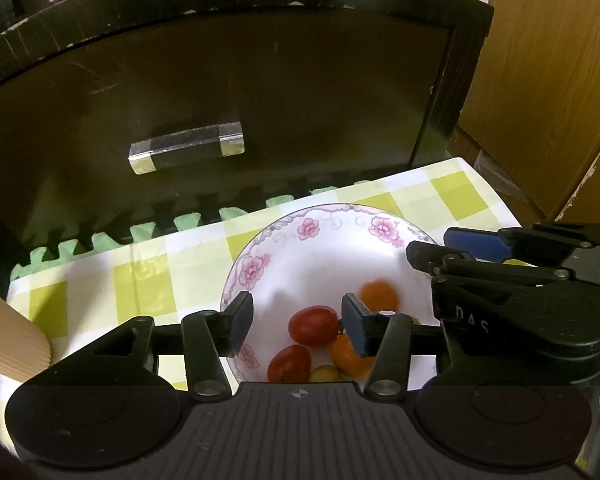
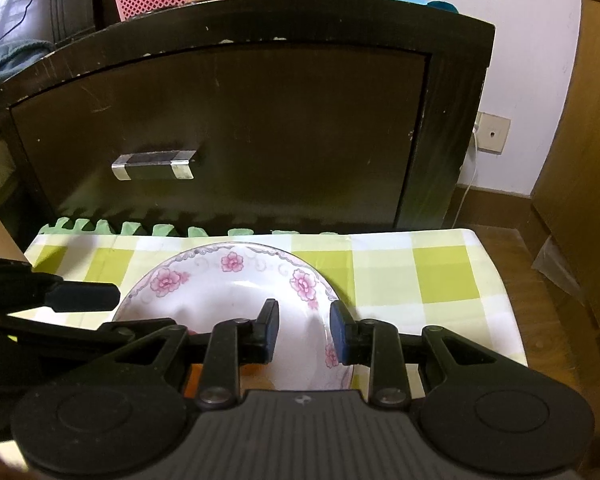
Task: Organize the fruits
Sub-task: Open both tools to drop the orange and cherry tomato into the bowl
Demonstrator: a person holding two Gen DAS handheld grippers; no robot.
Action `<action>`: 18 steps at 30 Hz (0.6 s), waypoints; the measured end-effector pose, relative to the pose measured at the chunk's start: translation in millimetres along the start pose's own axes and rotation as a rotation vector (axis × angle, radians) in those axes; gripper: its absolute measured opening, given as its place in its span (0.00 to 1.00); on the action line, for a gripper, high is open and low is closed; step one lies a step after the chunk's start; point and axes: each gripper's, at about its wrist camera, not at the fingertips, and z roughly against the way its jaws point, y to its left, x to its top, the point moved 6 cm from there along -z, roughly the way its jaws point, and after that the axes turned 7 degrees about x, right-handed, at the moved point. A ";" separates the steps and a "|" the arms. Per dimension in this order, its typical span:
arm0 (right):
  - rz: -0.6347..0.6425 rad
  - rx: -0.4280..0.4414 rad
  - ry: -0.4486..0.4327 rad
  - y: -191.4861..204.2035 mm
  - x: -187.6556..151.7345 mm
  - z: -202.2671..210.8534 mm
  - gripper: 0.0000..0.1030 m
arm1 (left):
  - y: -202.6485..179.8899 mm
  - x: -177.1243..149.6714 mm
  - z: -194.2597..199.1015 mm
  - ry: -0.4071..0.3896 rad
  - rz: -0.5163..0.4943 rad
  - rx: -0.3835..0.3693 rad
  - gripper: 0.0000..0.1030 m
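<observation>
Fruits: two red tomatoes (image 1: 313,325) (image 1: 289,363), two orange ones (image 1: 379,295) (image 1: 350,354) and a small yellow one (image 1: 325,373), bunched in the near right part of the plate.
Plate: white with a pink flower rim (image 1: 308,227), on the green-and-white checked cloth (image 1: 140,288); far half of its well bare.
Left gripper (image 1: 297,326): jaws wide apart, holding nothing, low over the plate's near side; upper red tomato between the pads, right pad (image 1: 356,320) just beside it and over the near orange fruit.
Right gripper (image 2: 305,330): jaws parted, nothing between them but plate; set over the plate's right rim, one finger inside, one outside. In the left view, its fingers reach in from the right, above the rim (image 1: 456,254).
Crowding: both tools close together at the near side of the plate.
Open room: bare cloth to the plate's right up to the table edge (image 2: 500,280); also bare to its left.
Back edge: dark cabinet (image 2: 260,120) with a clear handle (image 2: 154,166) close behind the table, green foam strip (image 2: 156,229) along the join.
Right side: drop to wooden floor (image 2: 540,312).
</observation>
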 end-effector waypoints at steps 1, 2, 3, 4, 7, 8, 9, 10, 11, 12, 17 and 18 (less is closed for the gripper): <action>-0.001 0.000 0.000 0.0 -0.4 0.6 0.27 | 0.1 -0.4 0.7 0.001 0.001 0.001 0.57; -0.002 0.000 0.000 0.2 -0.8 1.2 0.27 | 0.1 -0.8 1.2 0.001 0.002 0.001 0.57; -0.002 0.000 0.000 0.3 -1.3 1.8 0.27 | 0.0 -1.2 1.4 0.002 0.002 0.000 0.57; -0.003 0.000 0.001 0.4 -1.5 2.1 0.27 | -0.1 -1.8 2.0 0.003 0.001 0.000 0.57; -0.006 0.002 0.000 1.5 -2.9 4.9 0.27 | -0.3 -3.2 4.3 0.002 -0.002 0.000 0.59; -0.006 0.004 0.000 2.2 -3.6 6.5 0.27 | -0.1 -3.7 5.5 0.002 -0.002 0.000 0.59; -0.005 0.005 -0.001 3.1 -4.2 8.2 0.27 | 0.1 -4.0 6.5 0.001 -0.003 0.000 0.59; -0.004 0.006 -0.002 4.2 -4.8 10.3 0.27 | 0.5 -4.5 7.9 0.001 -0.003 0.001 0.59; -0.005 0.007 -0.003 5.5 -5.3 12.5 0.27 | 1.0 -5.2 9.7 0.000 -0.002 0.002 0.60; -0.005 0.009 -0.004 6.7 -6.1 15.0 0.27 | 1.6 -5.7 11.3 -0.001 -0.001 0.003 0.60; -0.010 0.019 -0.011 15.0 -9.8 27.7 0.27 | 4.2 -8.8 22.0 -0.003 0.002 0.010 0.60; -0.010 0.021 -0.011 16.7 -10.5 30.1 0.27 | 4.8 -9.6 24.7 -0.003 0.002 0.010 0.60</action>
